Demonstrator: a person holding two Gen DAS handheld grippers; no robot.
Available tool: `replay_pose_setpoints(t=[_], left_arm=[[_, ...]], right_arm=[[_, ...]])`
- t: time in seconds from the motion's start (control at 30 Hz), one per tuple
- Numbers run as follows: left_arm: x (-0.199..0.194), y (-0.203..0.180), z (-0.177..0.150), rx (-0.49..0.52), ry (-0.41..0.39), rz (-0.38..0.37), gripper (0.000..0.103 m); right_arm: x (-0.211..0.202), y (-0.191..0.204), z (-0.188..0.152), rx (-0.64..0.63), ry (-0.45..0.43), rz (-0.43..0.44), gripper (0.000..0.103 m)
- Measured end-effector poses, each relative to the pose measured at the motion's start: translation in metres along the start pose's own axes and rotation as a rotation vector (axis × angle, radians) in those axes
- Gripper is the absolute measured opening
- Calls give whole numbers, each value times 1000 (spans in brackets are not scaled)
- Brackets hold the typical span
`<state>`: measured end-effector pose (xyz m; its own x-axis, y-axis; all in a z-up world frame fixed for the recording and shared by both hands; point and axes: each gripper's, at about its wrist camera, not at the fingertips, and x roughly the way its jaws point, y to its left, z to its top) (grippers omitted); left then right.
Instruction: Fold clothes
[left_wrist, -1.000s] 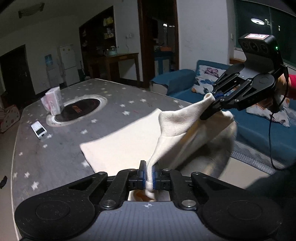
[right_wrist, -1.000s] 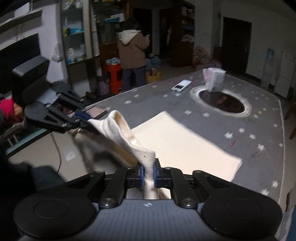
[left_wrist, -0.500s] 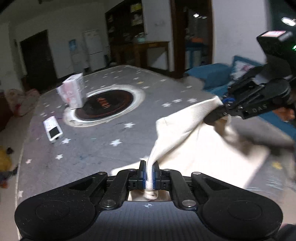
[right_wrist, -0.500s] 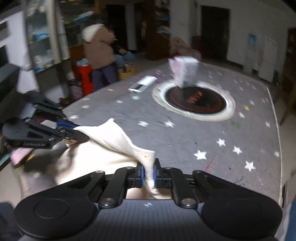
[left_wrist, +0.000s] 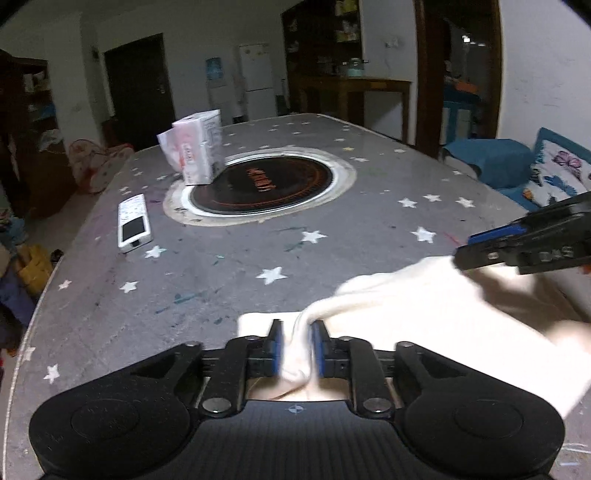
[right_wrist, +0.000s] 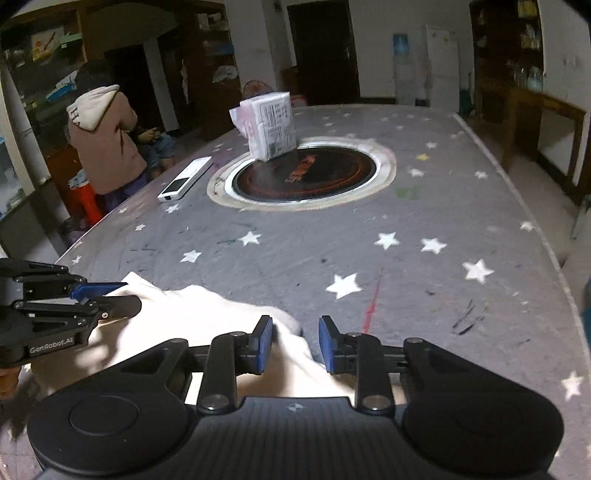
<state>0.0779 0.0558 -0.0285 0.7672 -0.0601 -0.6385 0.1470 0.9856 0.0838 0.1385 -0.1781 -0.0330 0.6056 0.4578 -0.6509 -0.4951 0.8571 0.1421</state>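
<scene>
A cream cloth (left_wrist: 424, 314) lies folded over on the grey star-patterned table (left_wrist: 258, 266), near its front edge. My left gripper (left_wrist: 296, 345) has its jaws a little apart with a fold of the cloth still between the pads. My right gripper (right_wrist: 295, 341) is open, and the cloth (right_wrist: 207, 314) lies under and between its fingers without being pinched. The right gripper shows at the right of the left wrist view (left_wrist: 524, 243), and the left gripper at the left of the right wrist view (right_wrist: 74, 302).
A round black cooktop (left_wrist: 260, 181) is set into the table's middle. A white tissue pack (left_wrist: 195, 151) stands at its edge, and a white remote (left_wrist: 133, 223) lies to the left. A person in a hooded jacket (right_wrist: 103, 129) stands beyond the table. A blue sofa (left_wrist: 517, 166) is at the right.
Both grippers carried the raised cloth edge forward and down onto the table. The right gripper's jaws opened and let the cloth go; the left gripper's jaws parted slightly.
</scene>
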Motion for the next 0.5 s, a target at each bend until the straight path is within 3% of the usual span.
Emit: replay_pose_setpoints(t=[0.27,0.5], left_arm=[[-11,18,7,-80,-31,25,30],[-23,-2,11,-43,-39,-115,24]], right_arm=[[0,39,3,-111,10,54,22],[26,44,4,-104,42,44,20]])
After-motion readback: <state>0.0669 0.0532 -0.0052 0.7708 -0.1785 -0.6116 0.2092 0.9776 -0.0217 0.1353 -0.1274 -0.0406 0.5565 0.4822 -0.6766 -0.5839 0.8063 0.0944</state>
